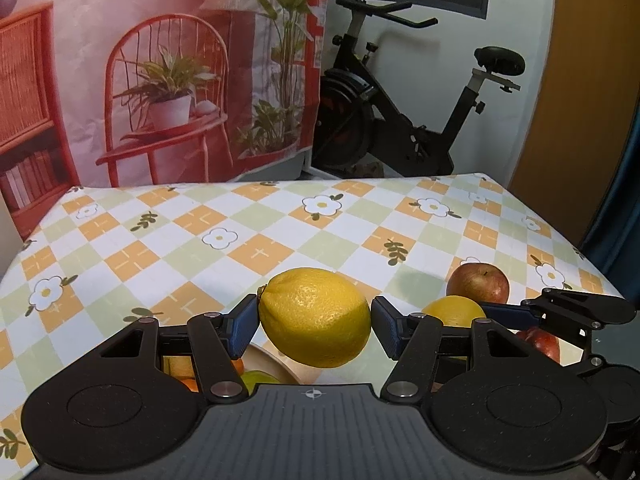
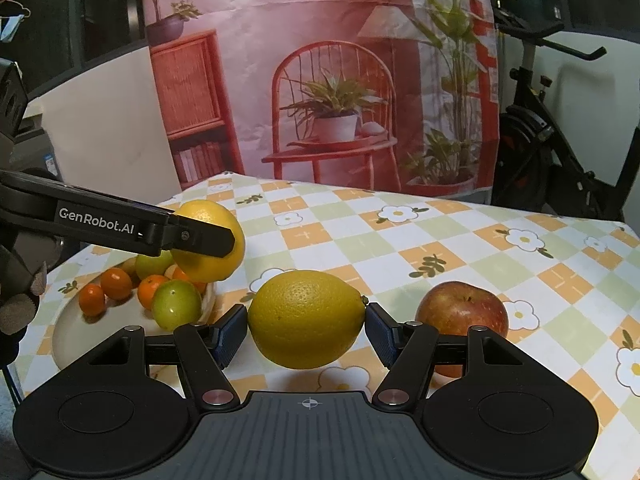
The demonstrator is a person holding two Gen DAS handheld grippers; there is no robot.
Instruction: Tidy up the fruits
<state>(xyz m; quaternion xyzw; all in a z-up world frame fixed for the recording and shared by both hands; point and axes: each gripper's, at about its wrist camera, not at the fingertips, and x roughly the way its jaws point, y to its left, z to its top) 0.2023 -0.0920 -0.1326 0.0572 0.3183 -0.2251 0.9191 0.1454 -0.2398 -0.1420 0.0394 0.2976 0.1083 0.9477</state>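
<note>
Aloft, both tongs gripping lemons.

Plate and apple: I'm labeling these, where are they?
plate point(image 2: 68, 332), right wrist view, bare left part of rim.
apple point(image 2: 460, 308), right wrist view, middle of its red skin.

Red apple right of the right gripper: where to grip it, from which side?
Grip the apple across its widest middle, coming from above: it sits upright, stem dimple up, with bare tablecloth around it. The right gripper must first release its lemon, which looks pinched end to end.
</note>
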